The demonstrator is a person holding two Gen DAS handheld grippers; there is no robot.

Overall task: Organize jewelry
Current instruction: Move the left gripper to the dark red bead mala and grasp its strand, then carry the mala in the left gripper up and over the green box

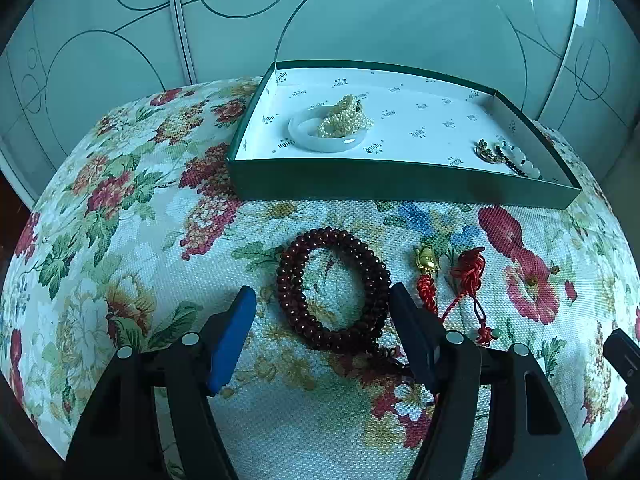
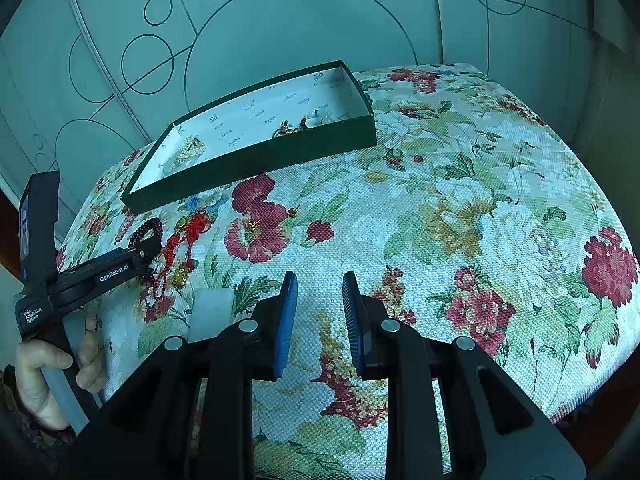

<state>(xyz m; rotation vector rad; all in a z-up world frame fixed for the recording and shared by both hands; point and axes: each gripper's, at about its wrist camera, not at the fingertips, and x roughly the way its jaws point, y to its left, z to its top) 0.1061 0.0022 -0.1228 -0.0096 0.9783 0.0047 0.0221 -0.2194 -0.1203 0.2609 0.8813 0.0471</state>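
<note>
A floral cushion holds a shallow dark green box with a white printed lining, set toward its far side. Inside the box lie a pale bangle with a heap of small pearls resting on it at one end, and a small cluster of gold, white and dark beads at the other end. Still outside, on the cushion in front of the box, is a coiled dark red bead string, and just beside it a gold charm on a knotted red cord. The left gripper is spread wide and holds nothing, its blue-padded fingers straddling the red bead string, one on each side, low over the fabric. The right gripper is partly open and empty, over bare cushion well apart from the jewelry; a pale block lies near its left side. The step in hand appears to be picking up the red beads to put them in the box. The next move probably calls for closing on one side of the coil rather than spanning it, since the loose loops may slip or uncoil when lifted.
</note>
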